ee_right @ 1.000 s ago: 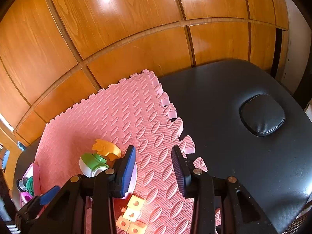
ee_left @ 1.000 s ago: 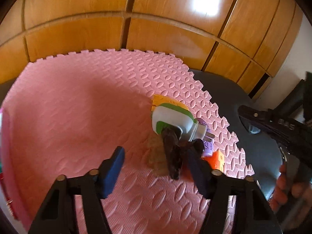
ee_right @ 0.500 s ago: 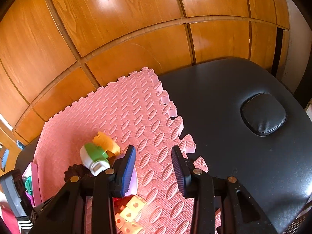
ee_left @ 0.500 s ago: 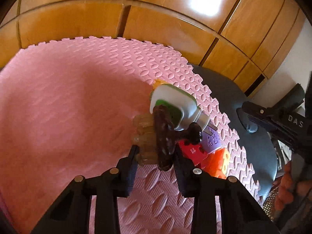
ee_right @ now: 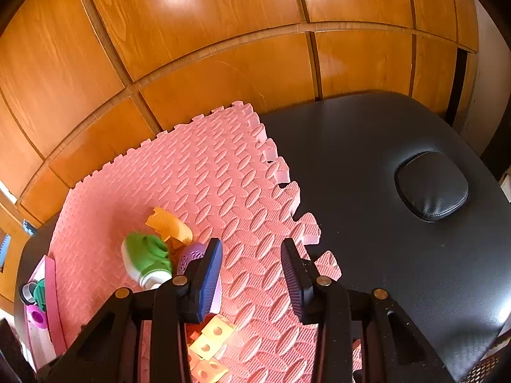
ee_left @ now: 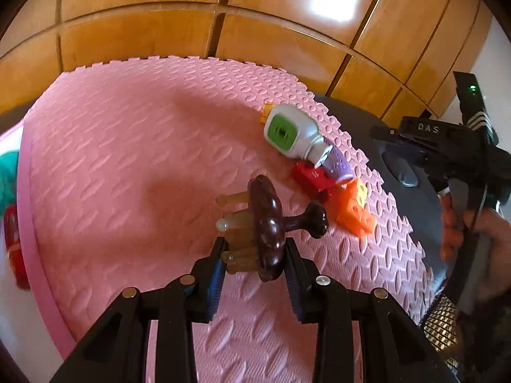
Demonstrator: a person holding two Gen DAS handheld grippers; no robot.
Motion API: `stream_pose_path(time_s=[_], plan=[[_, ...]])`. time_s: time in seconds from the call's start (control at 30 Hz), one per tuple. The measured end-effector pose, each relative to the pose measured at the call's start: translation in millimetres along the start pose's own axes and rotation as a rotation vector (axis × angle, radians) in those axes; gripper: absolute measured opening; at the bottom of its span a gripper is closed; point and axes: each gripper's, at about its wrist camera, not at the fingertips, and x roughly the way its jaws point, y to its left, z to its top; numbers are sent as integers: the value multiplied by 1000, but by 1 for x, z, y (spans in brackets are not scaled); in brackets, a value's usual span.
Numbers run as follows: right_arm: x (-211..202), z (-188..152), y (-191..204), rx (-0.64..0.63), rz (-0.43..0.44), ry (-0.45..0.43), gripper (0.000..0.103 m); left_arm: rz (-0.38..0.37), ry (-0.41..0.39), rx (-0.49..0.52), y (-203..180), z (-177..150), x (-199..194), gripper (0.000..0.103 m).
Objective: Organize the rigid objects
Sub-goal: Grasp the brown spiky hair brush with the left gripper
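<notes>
My left gripper (ee_left: 254, 257) is shut on a dark brown wooden massager (ee_left: 266, 223) with amber prongs and holds it above the pink foam mat (ee_left: 127, 159). A white and green toy bottle (ee_left: 289, 134), a purple piece (ee_left: 338, 162), a red block (ee_left: 311, 177) and an orange block (ee_left: 354, 210) lie in a row on the mat's right side. My right gripper (ee_right: 252, 276) is open and empty above the mat's edge; the white and green toy bottle (ee_right: 147, 258), an orange piece (ee_right: 169, 225) and yellow blocks (ee_right: 210, 348) lie to its left.
A black padded table (ee_right: 383, 191) with a round cushion (ee_right: 431, 185) lies to the right of the mat. A pink tray (ee_right: 48, 303) with small items sits at the mat's left edge. Wooden panels stand behind. The right gripper's body (ee_left: 447, 146) shows at the right of the left wrist view.
My left gripper closed on the brown massager and lifted it off the mat, away from the toy row. The right gripper has hardly moved.
</notes>
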Motion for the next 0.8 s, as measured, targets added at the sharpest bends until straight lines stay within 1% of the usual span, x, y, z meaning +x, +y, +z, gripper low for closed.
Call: stream_pose_path(time_s=[0.07, 0.1, 0.13, 0.17, 0.2, 0.23, 0.33, 0.43, 0.6, 0.67, 0.7, 0.73, 0.8], plan=[[1, 0, 1, -7, -9, 4, 38, 6, 3, -3, 0, -3, 0, 37], [1, -1, 1, -9, -11, 6, 38, 9, 1, -3, 0, -3, -1, 41], [2, -1, 2, -12, -12, 9, 38, 8, -5, -7, 1, -3, -3, 51], [2, -1, 2, -14, -15, 11, 38, 5, -16, -15, 1, -2, -5, 55], [2, -1, 2, -17, -17, 12, 38, 4, -27, -21, 1, -2, -7, 62], [3, -2, 2, -18, -17, 12, 38, 1, -41, -27, 1, -1, -10, 66], [3, -2, 2, -16, -17, 17, 38, 5, -63, -33, -1, 5, -12, 70], [4, -2, 2, -15, -14, 19, 38, 24, -64, -43, 0, 12, -6, 70], [4, -2, 2, -13, -11, 22, 38, 25, -65, -51, 0, 19, 4, 70], [4, -2, 2, -13, -10, 22, 38, 12, -59, -47, 0, 19, 8, 64], [4, -2, 2, -12, -6, 20, 38, -14, -60, -41, -1, 19, 9, 58], [3, -1, 3, -13, 2, 18, 38, -22, -62, -31, -3, 18, 8, 55], [1, -1, 4, -14, 34, 4, 38, -1, -72, 10, -9, 16, 7, 55]])
